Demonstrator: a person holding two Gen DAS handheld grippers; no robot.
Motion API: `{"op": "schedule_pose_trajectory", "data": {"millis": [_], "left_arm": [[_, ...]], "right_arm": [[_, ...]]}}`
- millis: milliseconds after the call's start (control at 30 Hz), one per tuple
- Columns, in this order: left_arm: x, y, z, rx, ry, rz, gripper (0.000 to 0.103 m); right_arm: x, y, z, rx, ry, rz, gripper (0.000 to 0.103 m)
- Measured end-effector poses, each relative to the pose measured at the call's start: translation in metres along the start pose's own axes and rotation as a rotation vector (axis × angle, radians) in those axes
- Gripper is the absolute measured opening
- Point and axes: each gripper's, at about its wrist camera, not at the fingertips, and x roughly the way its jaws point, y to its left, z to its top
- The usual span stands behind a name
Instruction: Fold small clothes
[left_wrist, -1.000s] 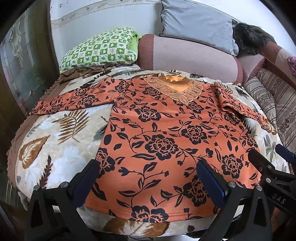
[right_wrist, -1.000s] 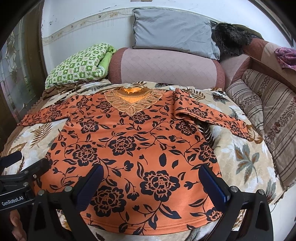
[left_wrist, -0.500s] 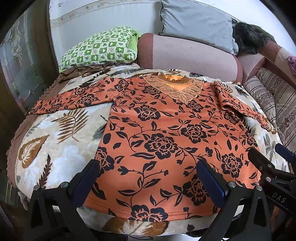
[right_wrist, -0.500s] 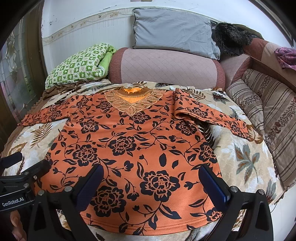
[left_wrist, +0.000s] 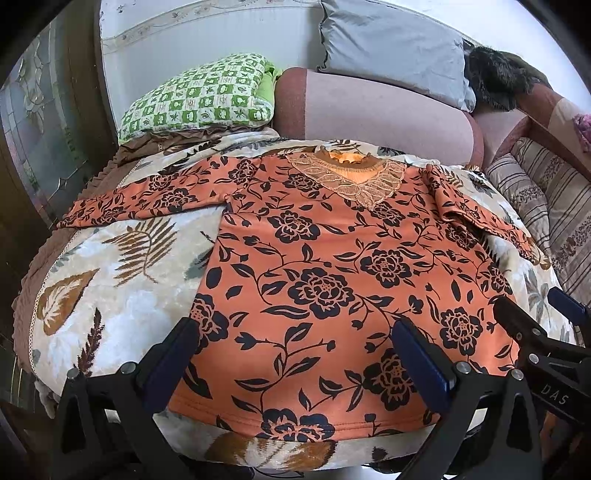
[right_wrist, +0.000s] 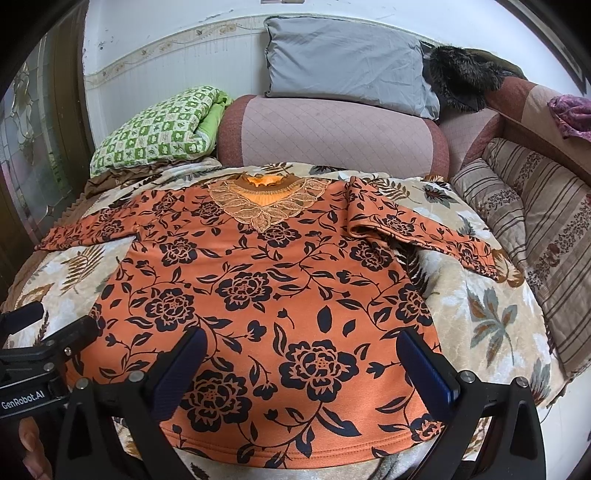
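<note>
An orange long-sleeved top with black flowers (left_wrist: 332, 273) lies flat, front up, on a leaf-patterned blanket (left_wrist: 122, 291), lace collar at the far end. It also shows in the right wrist view (right_wrist: 273, 295). Its left sleeve (left_wrist: 147, 197) stretches out; its right sleeve (right_wrist: 413, 230) lies slanted with a fold at the shoulder. My left gripper (left_wrist: 295, 354) is open and empty above the hem's left half. My right gripper (right_wrist: 299, 363) is open and empty above the hem's right half. Each gripper shows at the edge of the other's view.
A green checked folded quilt (left_wrist: 199, 96) and a pink bolster (right_wrist: 332, 136) lie behind the top. A grey pillow (right_wrist: 347, 62) leans on the wall. Striped cushions (right_wrist: 535, 218) line the right side. A dark door frame (left_wrist: 37, 110) stands at left.
Both grippers stay open over the hem. The left wrist view has shifted very slightly; the top has not moved.
</note>
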Motion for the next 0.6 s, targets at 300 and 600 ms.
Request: {"op": "schedule_pose_trajectory", "data": {"millis": [300,600], "left_arm": [[-0.0006,0.0001,0.0007,-0.001,-0.001,0.000,0.103],[-0.0013,0.0009,0.0014,-0.004,-0.001,0.000,0.103]], "right_arm": [[-0.0002,0.0007,0.0001,0.001,0.000,0.001,0.103],[0.0001,0.0010,0.0003,0.000,0.002,0.000,0.103]]}}
